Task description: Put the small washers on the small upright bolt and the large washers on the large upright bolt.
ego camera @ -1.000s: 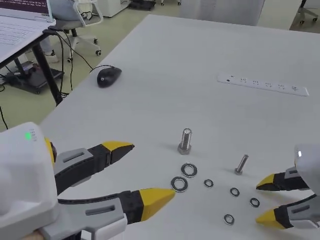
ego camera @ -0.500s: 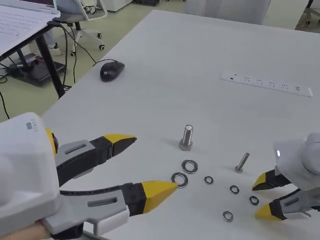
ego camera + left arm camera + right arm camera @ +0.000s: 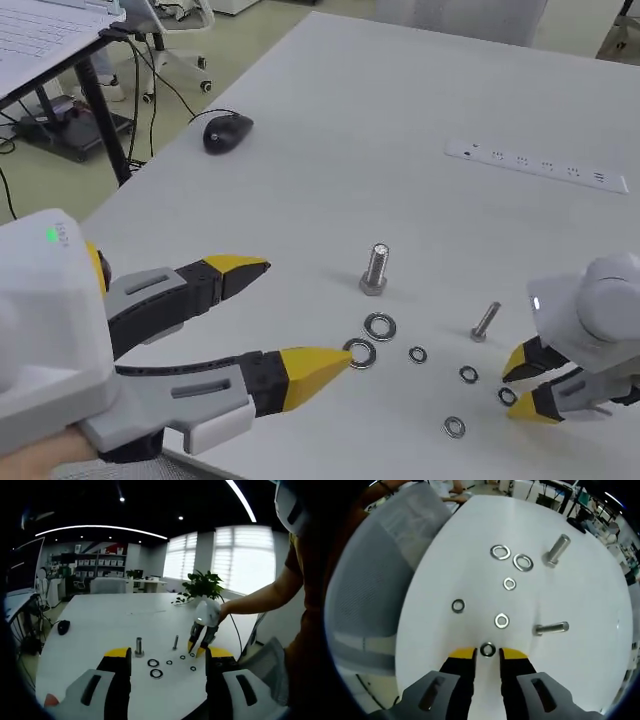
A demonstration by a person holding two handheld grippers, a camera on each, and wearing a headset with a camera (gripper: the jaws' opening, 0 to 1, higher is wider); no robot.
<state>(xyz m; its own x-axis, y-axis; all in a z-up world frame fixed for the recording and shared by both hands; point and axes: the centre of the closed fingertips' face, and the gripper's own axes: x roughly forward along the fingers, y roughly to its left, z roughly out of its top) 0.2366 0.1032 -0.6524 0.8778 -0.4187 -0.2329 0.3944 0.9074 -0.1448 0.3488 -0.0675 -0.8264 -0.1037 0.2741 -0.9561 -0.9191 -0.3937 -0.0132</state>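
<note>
The large upright bolt (image 3: 376,270) stands mid-table, with two large washers (image 3: 379,326) (image 3: 359,353) lying in front of it. The small bolt (image 3: 485,322) (image 3: 551,628) stands to its right. Several small washers (image 3: 417,354) (image 3: 468,375) (image 3: 454,427) lie scattered nearby. My right gripper (image 3: 515,390) (image 3: 487,652) is low on the table, its jaws narrow but open around one small washer (image 3: 487,650). My left gripper (image 3: 285,315) (image 3: 169,652) hovers wide open and holds nothing, left of the large washers.
A black mouse (image 3: 227,131) lies at the far left of the white table (image 3: 330,140), and a white power strip (image 3: 535,165) at the far right. The table's near edge runs just below the grippers. A desk with a laptop stands on the left.
My right gripper has dropped toward the table and moved left, and its jaws have narrowed around a small washer. The left gripper has hardly moved.
</note>
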